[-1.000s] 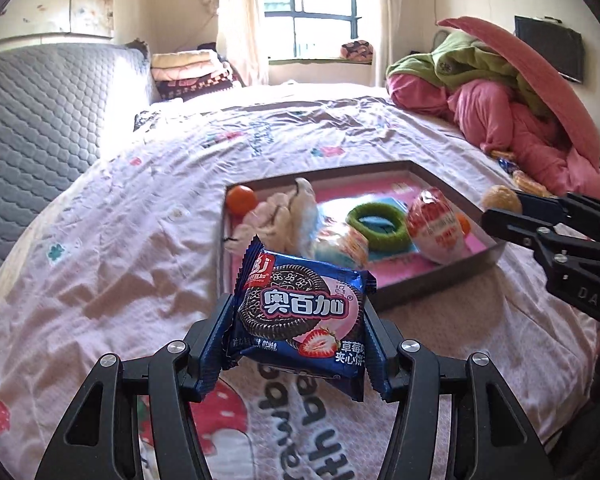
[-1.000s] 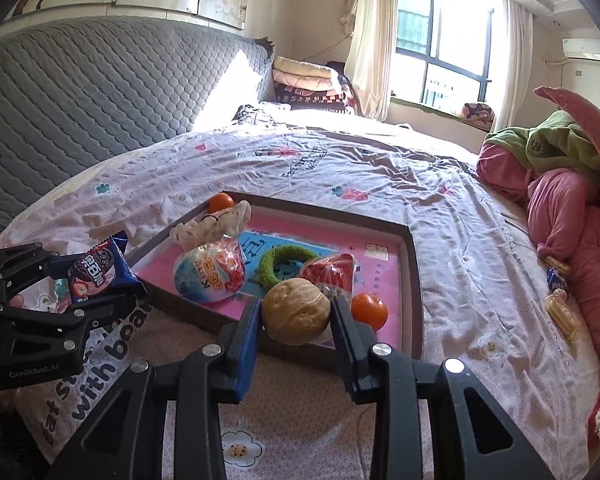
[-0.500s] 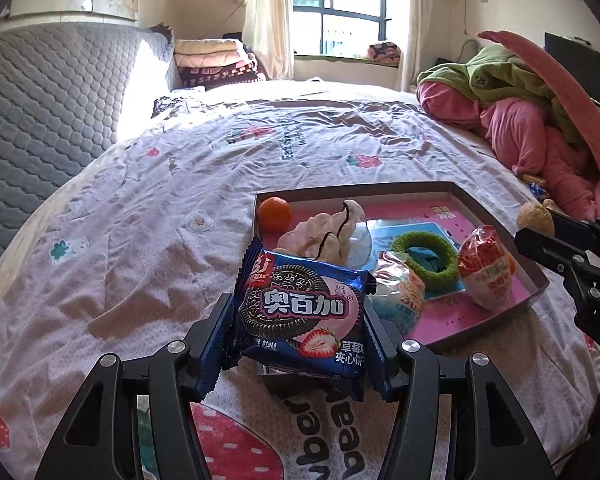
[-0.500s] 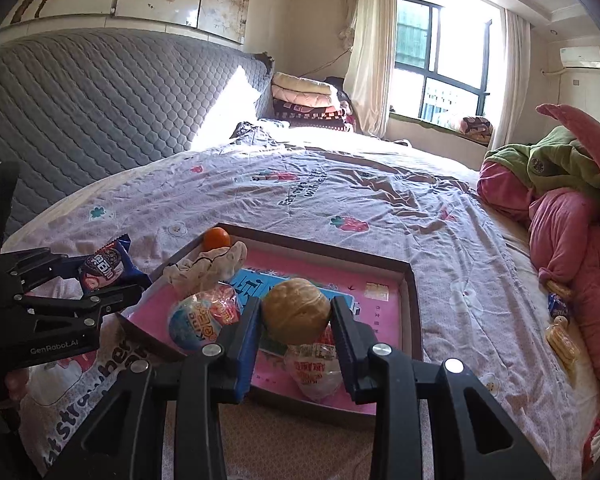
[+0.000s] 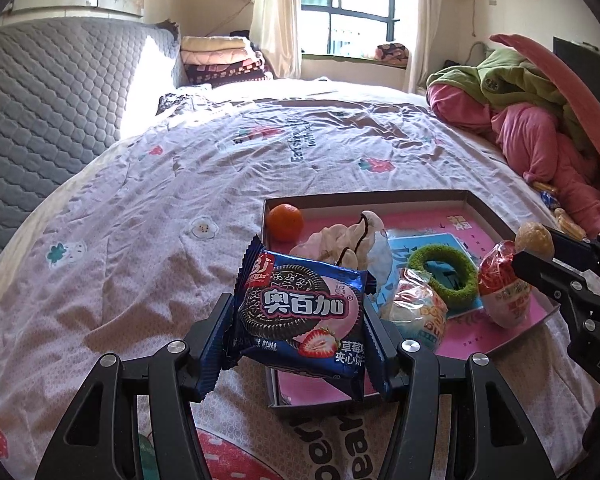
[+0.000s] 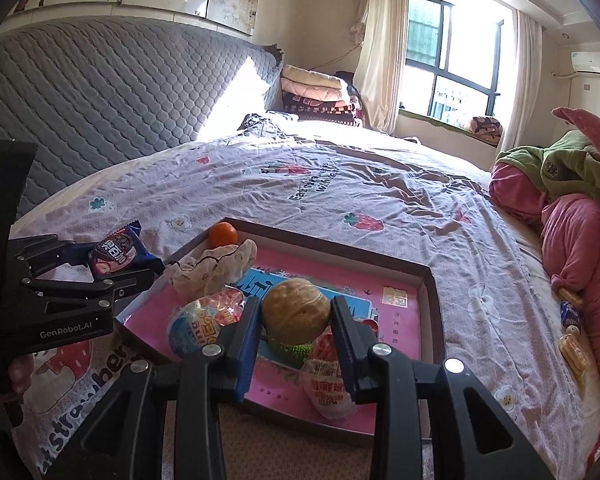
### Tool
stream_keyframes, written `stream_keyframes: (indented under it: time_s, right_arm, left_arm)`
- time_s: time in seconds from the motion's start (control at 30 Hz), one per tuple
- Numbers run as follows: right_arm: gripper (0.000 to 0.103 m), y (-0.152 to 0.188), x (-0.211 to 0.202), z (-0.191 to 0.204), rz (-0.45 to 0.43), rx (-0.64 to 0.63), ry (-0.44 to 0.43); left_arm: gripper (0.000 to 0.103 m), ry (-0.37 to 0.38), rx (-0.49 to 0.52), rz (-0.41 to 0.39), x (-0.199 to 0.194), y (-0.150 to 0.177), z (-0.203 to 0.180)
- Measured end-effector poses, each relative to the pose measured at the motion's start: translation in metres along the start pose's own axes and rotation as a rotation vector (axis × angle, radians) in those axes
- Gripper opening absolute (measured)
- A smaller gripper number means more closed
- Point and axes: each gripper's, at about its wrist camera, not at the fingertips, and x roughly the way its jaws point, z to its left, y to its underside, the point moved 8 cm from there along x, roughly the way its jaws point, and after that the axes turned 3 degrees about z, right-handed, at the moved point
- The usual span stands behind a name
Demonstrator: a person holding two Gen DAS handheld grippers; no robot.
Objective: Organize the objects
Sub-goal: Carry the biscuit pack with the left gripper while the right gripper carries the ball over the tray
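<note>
My left gripper is shut on a blue cookie packet with a strawberry print, held above the near left corner of the shallow brown tray. My right gripper is shut on a walnut, hovering over the tray's near half. Inside the tray lie an orange, a crumpled cream cloth, a green fuzzy ring, two wrapped egg-shaped sweets and a blue card. The left gripper with its packet shows at the left of the right wrist view.
The tray rests on a bed with a pink printed sheet. A grey quilted headboard stands at the left. Pink and green bedding is piled at the right, with small snack packets beside it. Folded blankets sit near the window.
Both grippers have moved forward over the tray, each keeping its hold. The tray now sits closer and more under the cookie packet and the walnut.
</note>
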Motion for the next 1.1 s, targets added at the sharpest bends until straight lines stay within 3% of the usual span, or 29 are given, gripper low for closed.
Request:
stream_keyframes:
  time_s: [0.53, 1.1]
  right_arm:
    - [0.035, 0.019, 0.034, 0.008, 0.069, -0.020, -0.024]
    - [0.035, 0.035, 0.048, 0.020, 0.124, -0.044, -0.073]
  left_arm:
    - [0.060, 0.010, 0.029, 0.055, 0.034, 0.012, -0.005]
    - [0.060, -0.002, 0.050, 0.053, 0.037, 0.016, -0.010]
